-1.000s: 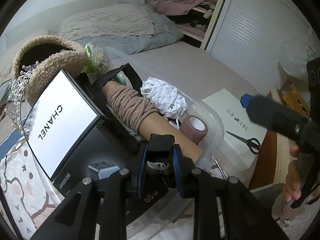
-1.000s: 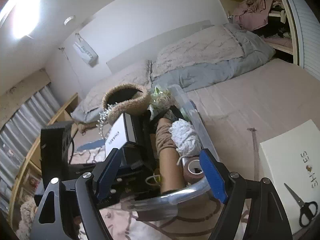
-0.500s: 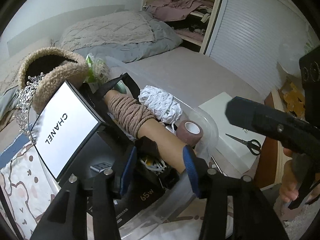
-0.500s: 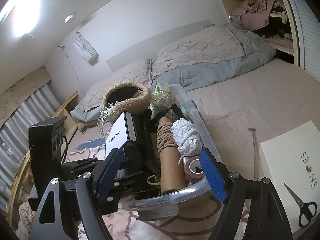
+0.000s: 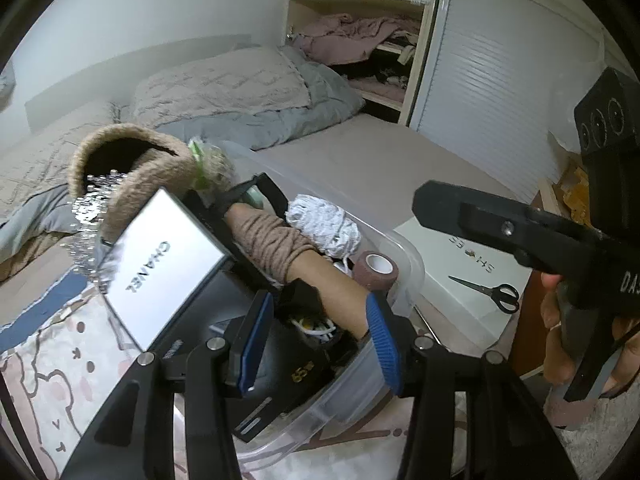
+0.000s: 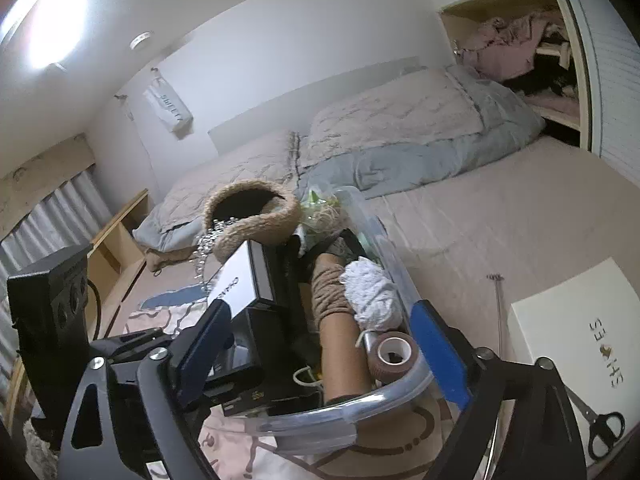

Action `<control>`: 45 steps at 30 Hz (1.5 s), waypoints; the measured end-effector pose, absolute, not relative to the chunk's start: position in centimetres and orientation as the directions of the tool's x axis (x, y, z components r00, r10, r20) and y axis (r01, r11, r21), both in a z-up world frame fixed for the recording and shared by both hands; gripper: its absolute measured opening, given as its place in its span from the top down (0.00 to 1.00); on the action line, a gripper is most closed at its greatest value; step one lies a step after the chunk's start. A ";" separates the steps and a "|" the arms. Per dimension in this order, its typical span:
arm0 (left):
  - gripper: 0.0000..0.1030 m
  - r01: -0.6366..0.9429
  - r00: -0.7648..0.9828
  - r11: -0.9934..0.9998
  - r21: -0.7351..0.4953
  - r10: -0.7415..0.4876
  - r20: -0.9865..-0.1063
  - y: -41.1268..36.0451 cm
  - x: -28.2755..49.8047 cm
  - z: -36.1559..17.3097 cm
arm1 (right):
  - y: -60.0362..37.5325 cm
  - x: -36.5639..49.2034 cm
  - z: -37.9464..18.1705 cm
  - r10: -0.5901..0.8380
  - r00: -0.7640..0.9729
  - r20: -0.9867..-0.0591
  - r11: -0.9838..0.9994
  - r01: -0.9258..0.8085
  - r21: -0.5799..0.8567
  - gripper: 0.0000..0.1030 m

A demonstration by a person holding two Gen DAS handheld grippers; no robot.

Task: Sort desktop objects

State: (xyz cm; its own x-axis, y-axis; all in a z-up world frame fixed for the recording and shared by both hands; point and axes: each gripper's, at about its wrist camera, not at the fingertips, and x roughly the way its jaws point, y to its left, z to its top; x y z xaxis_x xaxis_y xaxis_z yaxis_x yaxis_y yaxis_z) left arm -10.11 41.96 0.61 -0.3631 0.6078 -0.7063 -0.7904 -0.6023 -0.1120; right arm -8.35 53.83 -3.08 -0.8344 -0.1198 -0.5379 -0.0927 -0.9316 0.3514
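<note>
Bin (image 5: 404, 248): clear plastic, crammed, stood on the bed (image 5: 360, 160).
Yarn tube (image 5: 320, 276): brown cardboard, tan yarn around its middle, lay lengthwise in bin, long axis ran from near rim toward pillows.
Left tongs (image 5: 316, 344): spread apart, empty, astride tube's near end.
Right tongs (image 6: 320, 356): wide apart, empty, over bin's near rim.
Scissors (image 6: 600, 426): on white shoebox (image 6: 576, 320), right of bin.

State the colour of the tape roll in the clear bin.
The tape roll is dusty pinkish-brown with a white inner core, clearest in the right wrist view.

A white box lettered in black (image 5: 164, 268), tan yarn (image 5: 272, 240), white yarn (image 5: 324, 228), a mauve tape roll (image 5: 376, 266), black-handled scissors (image 5: 494, 291).
</note>
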 end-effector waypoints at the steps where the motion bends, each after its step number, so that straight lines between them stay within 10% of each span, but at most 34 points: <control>1: 0.49 -0.786 -0.372 -0.608 -0.110 0.609 -0.701 41.6 -10.1 0.9 | 53.4 -8.3 -2.8 -0.105 -0.838 -0.536 -0.938 -0.095 0.333 0.07; 23: 0.00 -0.664 -0.593 -0.744 -0.070 0.581 -0.557 31.9 -9.6 4.9 | 48.0 -6.0 -0.4 -0.037 -0.883 -0.469 -0.974 -0.073 0.214 0.00; 45: 0.00 -0.548 -0.714 -0.834 -0.062 0.506 -0.484 22.4 -6.6 4.8 | 40.5 -2.4 -0.9 -0.051 -0.900 -0.432 -0.995 0.010 0.096 0.00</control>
State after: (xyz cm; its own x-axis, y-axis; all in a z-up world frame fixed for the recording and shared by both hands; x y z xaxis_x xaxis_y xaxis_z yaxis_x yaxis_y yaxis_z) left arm -6.64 22.42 4.79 -0.7143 0.5059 -0.4836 -0.5483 -0.8339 -0.0624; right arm -2.45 40.52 -0.90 -0.9003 -0.0509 -0.4323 0.0102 -0.9953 0.0958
